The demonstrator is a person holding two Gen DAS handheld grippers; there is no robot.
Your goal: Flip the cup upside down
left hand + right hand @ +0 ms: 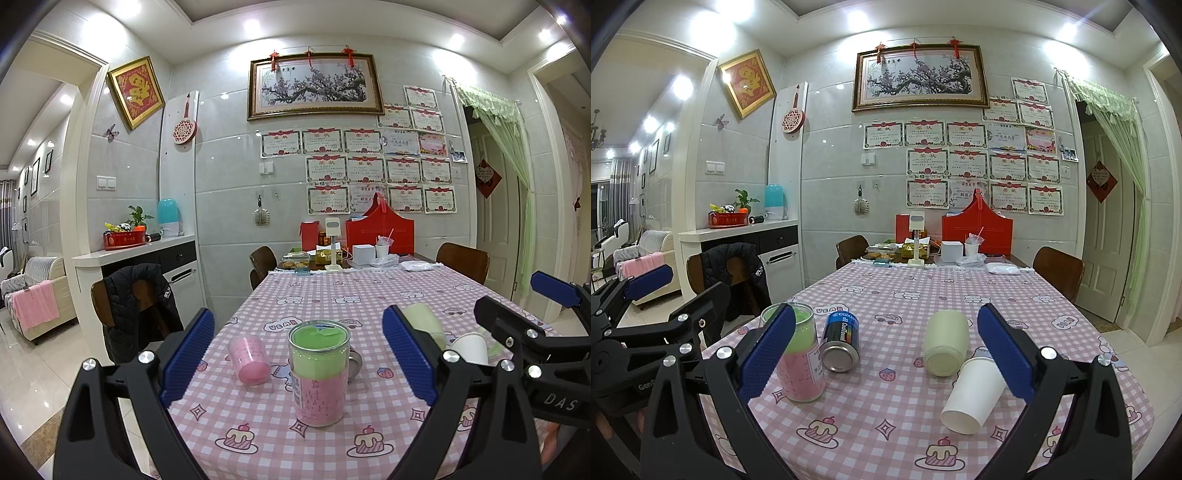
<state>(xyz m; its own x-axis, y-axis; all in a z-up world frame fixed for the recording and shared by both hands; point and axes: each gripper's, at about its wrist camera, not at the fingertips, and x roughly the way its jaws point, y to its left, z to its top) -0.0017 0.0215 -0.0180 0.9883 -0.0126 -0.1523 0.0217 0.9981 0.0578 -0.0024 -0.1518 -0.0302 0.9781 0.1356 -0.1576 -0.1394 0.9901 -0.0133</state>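
A clear tumbler (319, 373), green above and pink below, stands upright on the checked tablecloth (314, 295) between the fingers of my open left gripper (298, 314), untouched. A pink cup (248, 360) lies on its side to its left. In the right wrist view the tumbler (799, 354) is behind my left finger. My right gripper (886, 310) is open with nothing in it. A pale green cup (946, 341) and a white paper cup (975, 395) lie on their sides near its right finger.
A blue can (841, 341) lies on its side beside the tumbler. Boxes, a red bag (977, 230) and food clutter the table's far end. Wooden chairs (1058, 271) stand along both sides, one with a black jacket (136, 299). The other gripper (524, 302) shows at the right.
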